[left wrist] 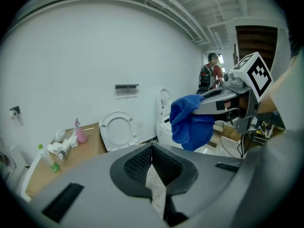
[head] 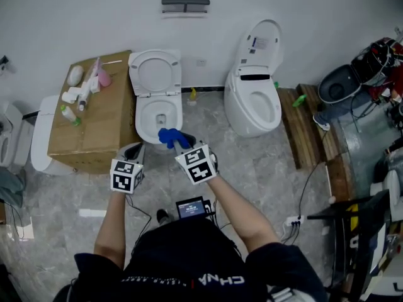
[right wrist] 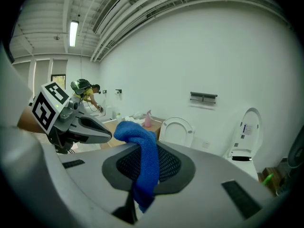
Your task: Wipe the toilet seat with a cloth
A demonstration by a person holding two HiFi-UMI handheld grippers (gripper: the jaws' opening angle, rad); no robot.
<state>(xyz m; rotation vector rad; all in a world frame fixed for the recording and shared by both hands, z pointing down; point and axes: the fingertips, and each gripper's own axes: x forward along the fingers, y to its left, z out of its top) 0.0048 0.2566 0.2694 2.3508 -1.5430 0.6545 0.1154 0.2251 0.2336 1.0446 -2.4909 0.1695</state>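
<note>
Wiping has not begun. The right hand-held gripper point(head: 184, 145) clamps a blue terry cloth point(head: 169, 136) just before the open white ceramic toilet point(head: 141, 119). The left hand-held gripper point(head: 138, 148) is closed.

**Bright, even room light; strong fisheye in both gripper views**

The head view is evenly lit and sharp. Its white wall point(head: 302, 5) is bright without glare, and the marble floor point(head: 252, 162) carries only faint, soft shadows. The right side of that view is dimmer. In the right gripper view a ceiling tube lamp point(right wrist: 73, 33) burns white with a slight flare. Both gripper views bow straight lines towards the rim and fall off to black corners. Their nearest foreground is soft and out of focus, while the blue cloth point(right wrist: 145, 160) keeps saturated colour and a visible weave.
</note>
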